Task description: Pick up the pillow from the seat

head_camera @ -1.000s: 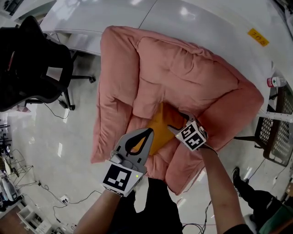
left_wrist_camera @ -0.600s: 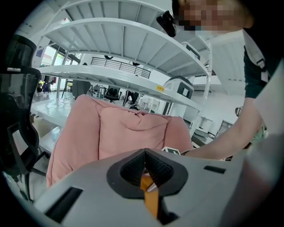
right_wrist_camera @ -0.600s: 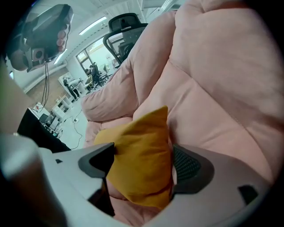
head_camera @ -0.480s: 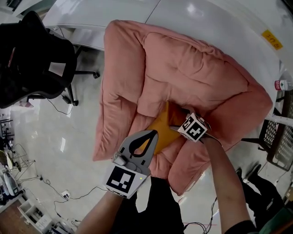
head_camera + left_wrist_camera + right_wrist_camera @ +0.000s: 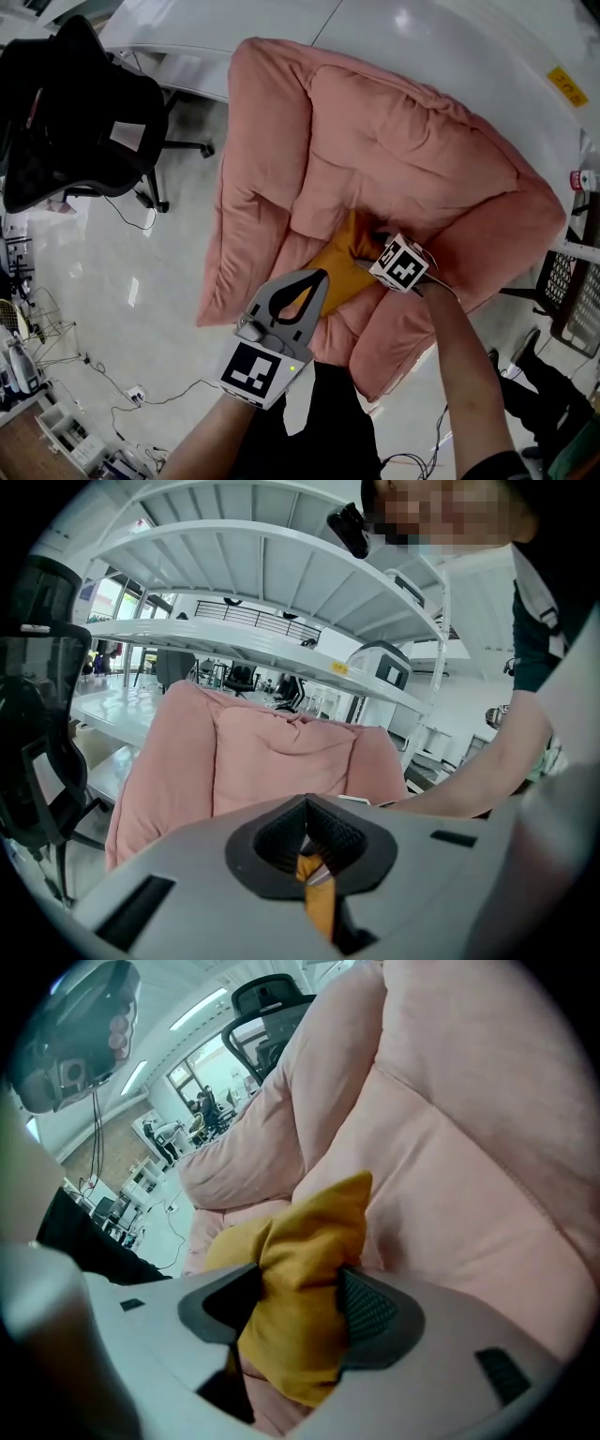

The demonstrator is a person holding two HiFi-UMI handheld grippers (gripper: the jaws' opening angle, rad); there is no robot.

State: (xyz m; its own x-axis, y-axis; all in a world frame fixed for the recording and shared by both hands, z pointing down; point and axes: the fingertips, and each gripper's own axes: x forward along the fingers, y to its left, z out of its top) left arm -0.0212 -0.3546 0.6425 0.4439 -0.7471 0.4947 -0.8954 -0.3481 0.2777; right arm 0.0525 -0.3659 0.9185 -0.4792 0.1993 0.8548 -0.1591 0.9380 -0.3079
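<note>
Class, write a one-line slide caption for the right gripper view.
Right gripper closing its fingers round the yellow pillow on the pink seat.

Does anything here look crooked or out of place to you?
Only the mustard-yellow fabric pillow: it lies crumpled and skewed on the pink padded seat, one corner bunched between the right gripper's closing fingers. Nothing looks spilled or torn.

Raised arms and back of the pink seat [image 5: 412,159] wall in the pillow [image 5: 339,270]; only the front stands open.

Right gripper [image 5: 292,1309], arm stretched forward, is closing its jaws on the pillow [image 5: 314,1232] between them. Left gripper [image 5: 321,277] hovers beside it, jaws together.
</note>
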